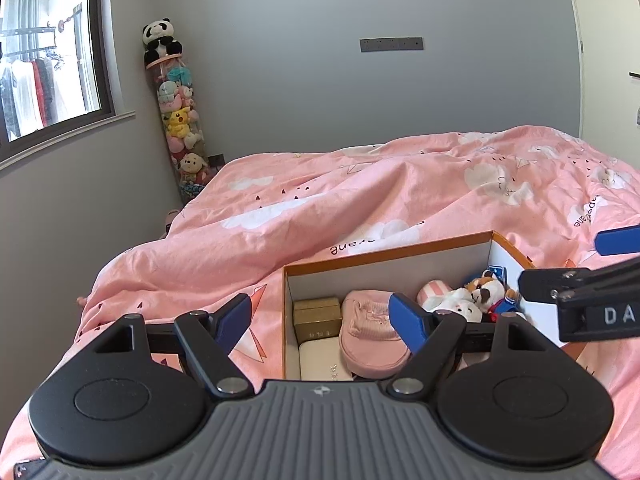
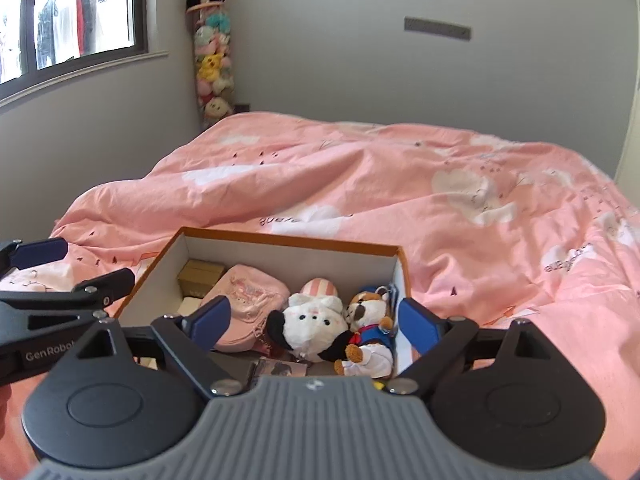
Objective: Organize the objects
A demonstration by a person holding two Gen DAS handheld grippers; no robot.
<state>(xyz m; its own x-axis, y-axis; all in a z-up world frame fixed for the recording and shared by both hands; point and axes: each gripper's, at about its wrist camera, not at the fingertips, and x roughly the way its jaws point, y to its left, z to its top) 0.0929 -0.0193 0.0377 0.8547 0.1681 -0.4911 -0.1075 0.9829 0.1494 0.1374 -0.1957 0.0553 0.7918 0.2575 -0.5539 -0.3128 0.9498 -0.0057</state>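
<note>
across the whole middle of both views spreads a bed under a rumpled pink duvet with white cloud prints (image 2: 360, 176), reaching back to a grey wall (image 1: 304, 80). far left, a dark-framed window (image 1: 52, 52) shows clothes hanging outside, and in the far corner stands a tall clear tube stuffed with plush toys (image 1: 182, 120), a black-and-white panda plush (image 1: 160, 38) sitting on its top.

on the near part of the duvet rests an open cardboard box with orange edges and white inner walls (image 2: 288, 250). inside it, from left to right, lie a gold rectangular box (image 2: 200, 276) with a cream flat case (image 1: 324, 360) just nearer, a pink fabric pouch (image 2: 250, 300), a white plush with black ears and a pink striped cap (image 2: 312, 320), and a brown-and-white plush dog in blue and white clothes (image 2: 368, 320); the two plush toys touch each other. a small dark photo card (image 2: 280, 370) lies at the near edge of the box floor.

the left gripper (image 1: 320, 314) hangs over the box's left wall, its blue-padded jaws spread wide and empty. the right gripper (image 2: 316, 320) sits above the near right of the box, jaws likewise released wide, the plush toys below between them but untouched.
</note>
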